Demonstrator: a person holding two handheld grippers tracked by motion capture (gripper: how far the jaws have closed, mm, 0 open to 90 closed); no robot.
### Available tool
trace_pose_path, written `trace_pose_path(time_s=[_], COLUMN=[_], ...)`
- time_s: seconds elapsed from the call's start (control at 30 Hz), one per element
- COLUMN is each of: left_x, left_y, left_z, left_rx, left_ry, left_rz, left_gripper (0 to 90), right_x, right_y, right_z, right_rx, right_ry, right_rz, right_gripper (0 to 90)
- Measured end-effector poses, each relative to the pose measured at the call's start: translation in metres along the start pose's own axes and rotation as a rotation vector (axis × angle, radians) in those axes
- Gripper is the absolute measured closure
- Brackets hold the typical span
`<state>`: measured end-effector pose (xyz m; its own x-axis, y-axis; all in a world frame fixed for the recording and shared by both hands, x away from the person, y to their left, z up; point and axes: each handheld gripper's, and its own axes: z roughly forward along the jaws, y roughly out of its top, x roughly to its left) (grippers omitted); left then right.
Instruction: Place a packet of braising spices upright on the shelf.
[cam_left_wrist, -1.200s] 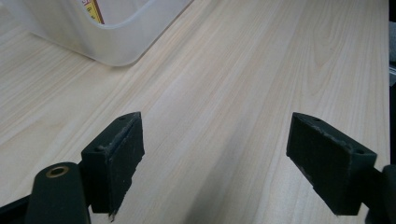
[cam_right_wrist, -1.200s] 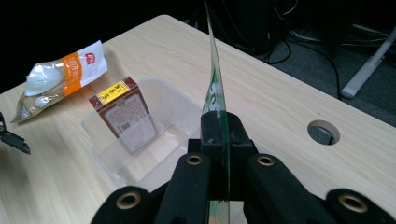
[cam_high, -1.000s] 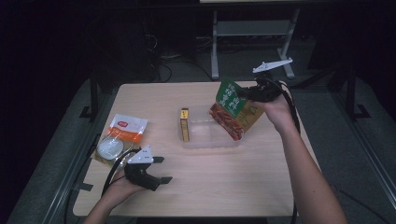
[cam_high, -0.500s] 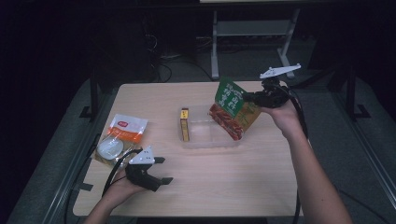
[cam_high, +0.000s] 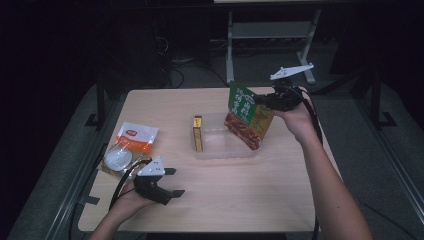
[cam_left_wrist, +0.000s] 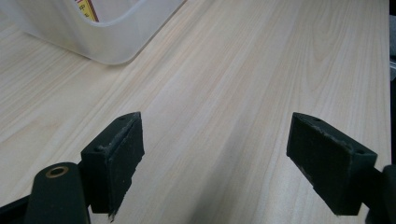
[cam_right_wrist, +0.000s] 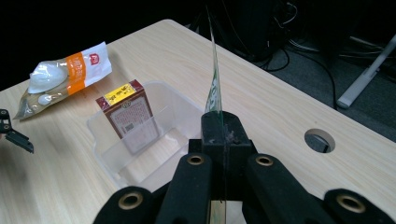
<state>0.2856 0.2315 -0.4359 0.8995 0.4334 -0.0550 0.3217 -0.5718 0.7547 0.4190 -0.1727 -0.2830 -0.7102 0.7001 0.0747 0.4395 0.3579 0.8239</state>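
Two grippers on show, and they sit well apart: the left gripper (cam_high: 169, 181) rests low on the near-left of the table (cam_high: 260, 200) with its jaws spread wide and nothing between them, while the right gripper (cam_high: 260, 101) is up at the far right, jaws pinched tight on the edge of a green and red snack bag (cam_high: 247, 117). From above, that bag hangs with its lower end dipping into the right end of the clear plastic tub (cam_high: 225, 147), printed face towards us. Switch to the right gripper view and the bag (cam_right_wrist: 214, 88) turns edge-on, just a thin sliver rising from the closed jaws; its print is unreadable there. That view does open up the tub (cam_right_wrist: 140, 144), with the small red and yellow box (cam_right_wrist: 130, 116) standing upright at its far end, and an orange and white packet (cam_right_wrist: 65, 77) lying on the table beyond. The left gripper view offers wide black pads (cam_left_wrist: 116, 163) over bare wood and only a cropped corner of the tub (cam_left_wrist: 102, 32). Whether the bag's bottom touches the tub floor, I cannot tell.
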Motion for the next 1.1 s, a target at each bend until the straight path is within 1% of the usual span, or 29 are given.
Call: trace_pose_path(time_s=[0.1,0.17,0.2,0.23,0.27,0.3,0.33,0.37,0.4,0.5,0.57,0.73,0.87,0.9,0.97,1.0,1.07,1.1], left_x=[0.000,0.000,0.000,0.000,0.000,0.000,0.000,0.000,-0.001,-0.001,-0.001,-0.001,0.000,0.000,0.001,0.002,0.003,0.003], left_y=[0.000,0.000,0.000,0.000,0.000,0.000,0.000,0.000,0.000,0.000,-0.001,-0.001,-0.002,-0.002,-0.003,-0.003,-0.003,-0.003], left_z=[0.000,0.000,0.001,0.001,0.001,0.001,0.001,0.001,0.002,0.003,0.004,0.005,0.005,0.005,0.004,0.003,0.002,0.002], left_rx=[0.001,0.002,0.002,0.003,0.005,0.008,0.008,0.008,0.004,0.002,0.006,0.007,0.012,0.012,0.014,0.008,0.006,0.006], left_ry=[-0.002,-0.002,-0.002,-0.003,-0.003,-0.004,-0.003,-0.003,-0.005,-0.010,-0.014,-0.020,-0.029,-0.029,-0.025,-0.026,-0.022,-0.022], left_rz=[0.000,0.002,0.001,0.001,-0.003,-0.002,-0.001,-0.001,-0.006,-0.016,-0.013,-0.032,-0.045,-0.045,-0.048,-0.056,-0.061,-0.061], left_gripper=[18.3,18.2,18.2,18.2,18.2,18.1,18.1,18.0,17.9,17.6,17.6,16.5,16.5,16.5,16.5,16.5,16.5,16.5], right_x=[0.000,-0.001,-0.003,-0.004,-0.006,-0.006,-0.007,-0.007,-0.007,-0.005,-0.004,-0.003,-0.002,-0.002,-0.001,0.000,0.001,0.001], right_y=[0.002,0.002,0.000,-0.001,-0.002,-0.003,-0.005,-0.005,-0.008,-0.014,-0.020,-0.037,-0.050,-0.050,-0.057,-0.064,-0.072,-0.072], right_z=[0.004,0.004,0.004,0.002,0.001,-0.001,-0.003,-0.003,-0.006,-0.012,-0.016,-0.026,-0.033,-0.033,-0.036,-0.039,-0.041,-0.041], right_rx=[-0.008,-0.009,-0.011,-0.018,-0.029,-0.033,-0.037,-0.037,-0.031,-0.025,-0.022,-0.035,-0.043,-0.043,-0.046,-0.047,-0.049,-0.049], right_ry=[0.013,0.013,0.018,0.033,0.048,0.053,0.046,0.046,0.041,0.024,0.001,-0.012,-0.035,-0.035,-0.039,-0.045,-0.045,-0.045], right_rz=[0.009,0.009,0.015,0.036,0.046,0.049,0.042,0.042,0.039,0.015,0.000,0.000,0.001,0.001,0.006,0.007,0.015,0.015], right_gripper=[89.9,89.8,87.2,83.9,81.2,77.8,72.8,72.8,65.4,50.7,45.2,38.5,35.7,35.7,34.2,33.4,32.5,32.5])
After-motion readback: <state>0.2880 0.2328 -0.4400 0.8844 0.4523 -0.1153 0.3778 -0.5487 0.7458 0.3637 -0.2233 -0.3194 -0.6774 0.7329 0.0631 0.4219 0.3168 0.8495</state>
